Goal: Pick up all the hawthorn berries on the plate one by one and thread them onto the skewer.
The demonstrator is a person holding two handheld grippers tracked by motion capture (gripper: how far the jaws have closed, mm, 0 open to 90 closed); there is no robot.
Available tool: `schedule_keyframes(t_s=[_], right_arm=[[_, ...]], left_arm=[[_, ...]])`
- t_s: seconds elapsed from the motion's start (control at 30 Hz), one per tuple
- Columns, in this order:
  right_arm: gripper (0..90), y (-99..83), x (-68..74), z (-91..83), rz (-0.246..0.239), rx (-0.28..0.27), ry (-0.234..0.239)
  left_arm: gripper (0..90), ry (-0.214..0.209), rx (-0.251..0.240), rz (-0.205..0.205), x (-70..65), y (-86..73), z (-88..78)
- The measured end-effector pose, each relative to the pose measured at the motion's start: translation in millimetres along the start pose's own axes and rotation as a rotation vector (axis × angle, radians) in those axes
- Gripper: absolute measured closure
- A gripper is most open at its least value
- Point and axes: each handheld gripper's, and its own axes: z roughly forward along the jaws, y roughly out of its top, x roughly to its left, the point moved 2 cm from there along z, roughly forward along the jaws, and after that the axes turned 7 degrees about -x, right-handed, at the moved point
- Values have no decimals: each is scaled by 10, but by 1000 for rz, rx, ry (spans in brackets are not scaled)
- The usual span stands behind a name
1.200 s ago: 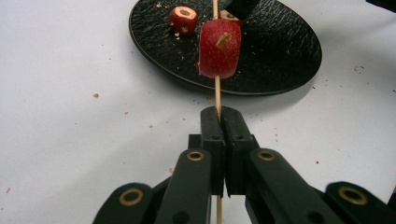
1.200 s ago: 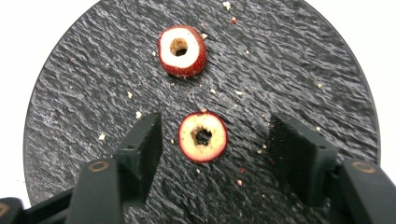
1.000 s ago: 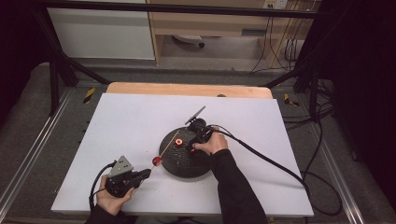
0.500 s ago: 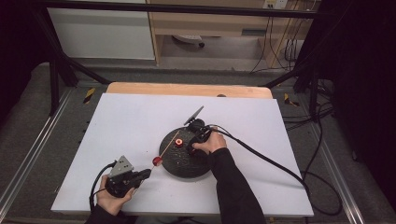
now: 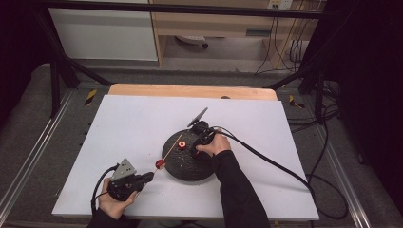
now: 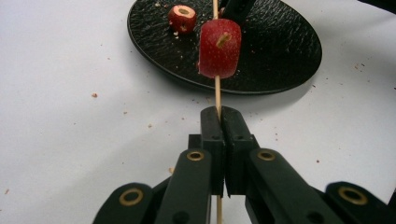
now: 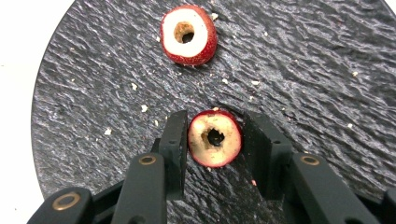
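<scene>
While your left gripper (image 6: 219,122) pinches the skewer (image 6: 216,91) bearing one fruit piece (image 6: 220,48), your right gripper's (image 7: 212,140) jaws have just closed onto a cored piece (image 7: 215,138) on the black plate (image 7: 303,70), ready for threading.

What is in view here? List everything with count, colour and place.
table: one, white top with a wooden far edge, under everything.
plate: one, black, round, textured, middle of the table.
skewer: one, pale wood, running from the left gripper out over the plate.
fruit pieces: three, red skin, pale flesh, cored; one threaded on the skewer, one loose on the plate, one between the right gripper's jaws.
crumbs: many, pale, scattered on plate and table.
cables: several, black, on the floor at right.
left gripper: black, shut on the skewer, near edge of the table.
right gripper: black, over the plate; jaws have just been closing on a fruit piece.
</scene>
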Motion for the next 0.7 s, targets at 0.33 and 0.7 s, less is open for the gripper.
schedule_keyframes(t_s=[0.33,0.7], right_arm=[[623,-16,69,-156,9,-58,17],[624,-111,139,-294,37,-167,51]], left_arm=[[883,3,0,3,-5,-1,0],[883,7,-3,5,-6,0,-7]])
